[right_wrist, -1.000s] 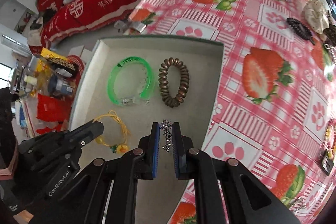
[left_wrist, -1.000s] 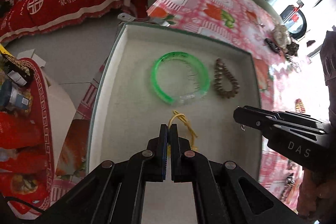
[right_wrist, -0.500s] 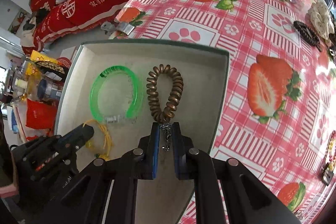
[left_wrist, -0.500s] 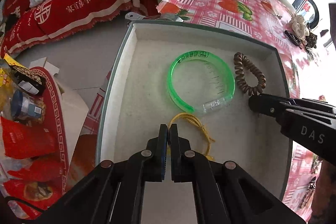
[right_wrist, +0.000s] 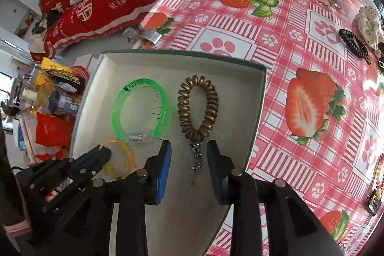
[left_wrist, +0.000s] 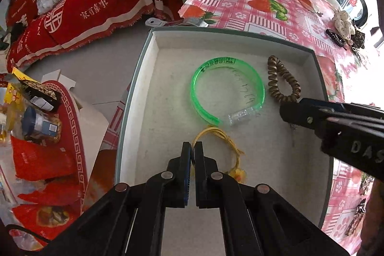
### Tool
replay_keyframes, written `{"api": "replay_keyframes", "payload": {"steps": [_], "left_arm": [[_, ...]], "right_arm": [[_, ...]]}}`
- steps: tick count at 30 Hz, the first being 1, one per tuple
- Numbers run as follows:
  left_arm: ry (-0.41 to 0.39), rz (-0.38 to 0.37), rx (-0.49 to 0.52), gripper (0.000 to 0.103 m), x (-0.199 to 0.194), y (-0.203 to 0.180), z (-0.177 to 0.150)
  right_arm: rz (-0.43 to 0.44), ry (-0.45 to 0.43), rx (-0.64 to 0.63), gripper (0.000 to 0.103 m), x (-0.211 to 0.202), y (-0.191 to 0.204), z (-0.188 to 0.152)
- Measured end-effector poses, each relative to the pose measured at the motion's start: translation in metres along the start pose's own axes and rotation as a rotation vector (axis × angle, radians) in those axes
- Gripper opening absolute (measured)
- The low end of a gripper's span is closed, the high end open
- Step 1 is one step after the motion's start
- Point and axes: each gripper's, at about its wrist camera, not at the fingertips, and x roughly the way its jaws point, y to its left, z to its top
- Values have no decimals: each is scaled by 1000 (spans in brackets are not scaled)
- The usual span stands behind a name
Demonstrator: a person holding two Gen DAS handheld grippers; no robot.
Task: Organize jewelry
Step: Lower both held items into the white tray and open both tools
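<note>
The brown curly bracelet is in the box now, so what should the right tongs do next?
Probably lift straight up and away. The right tongs have just been opening, and the brown coil bracelet with its silver charm lies on the tray floor between the pads, untouched.

White capitals "DAS" are showing on the black body of the right gripper [left_wrist: 290,112], out at three o'clock in the left wrist view. Large white Chinese characters, the double-happiness sign among them, are running across the red blanket [left_wrist: 96,4] up at eleven o'clock. Dark print is sitting on the green bangle [left_wrist: 228,90], too small to read.
</note>
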Motion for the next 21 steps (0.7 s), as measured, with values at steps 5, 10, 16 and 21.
{"api": "replay_keyframes", "payload": {"steps": [5,10,16,21], "left_arm": [[-11,-6,13,8,-6,-4,2],[-9,-6,28,9,-9,-9,3],[-9,10,32,9,-8,-12,3],[-24,10,49,9,-14,-15,2]], "right_arm": [[32,-68,15,46,-30,-1,2],[43,-114,54,46,-57,-13,-3],[46,-113,115,46,-71,-32,-25],[51,-111,147,46,-78,-46,-41]]}}
